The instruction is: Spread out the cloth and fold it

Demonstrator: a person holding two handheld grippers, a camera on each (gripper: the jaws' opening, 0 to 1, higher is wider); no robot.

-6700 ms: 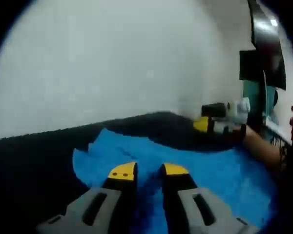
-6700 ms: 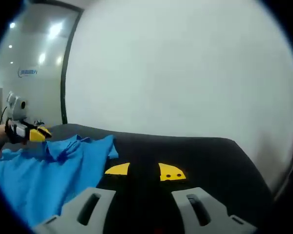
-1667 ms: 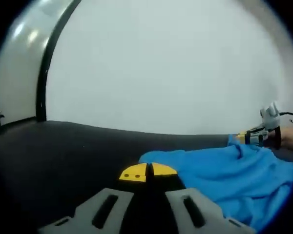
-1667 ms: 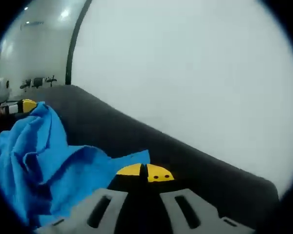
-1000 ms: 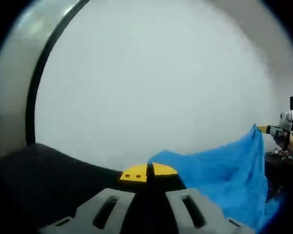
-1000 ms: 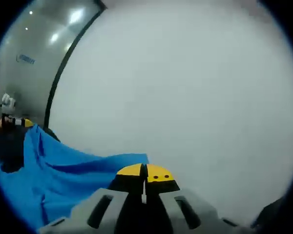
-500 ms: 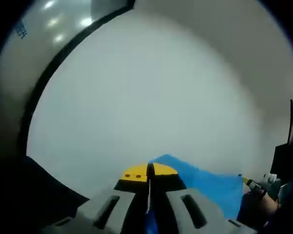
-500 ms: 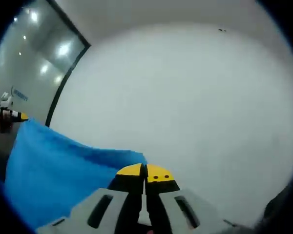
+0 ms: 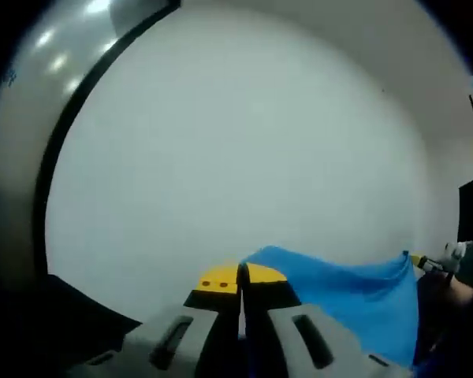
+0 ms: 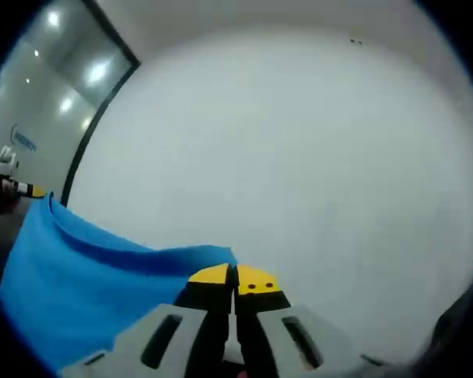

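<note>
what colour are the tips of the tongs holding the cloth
Yellow, on black jaws, pinching the blue cloth; clearest on the right tongs in the right gripper view.

Your left claw has its yellow-tipped jaws pressed together on a corner of the blue cloth. Your right claw is likewise closed on the cloth's opposite corner. Both claws are raised and point toward a pale wall. In the left gripper view your right claw appears far right; in the right gripper view your left claw appears far left, well apart.
</note>
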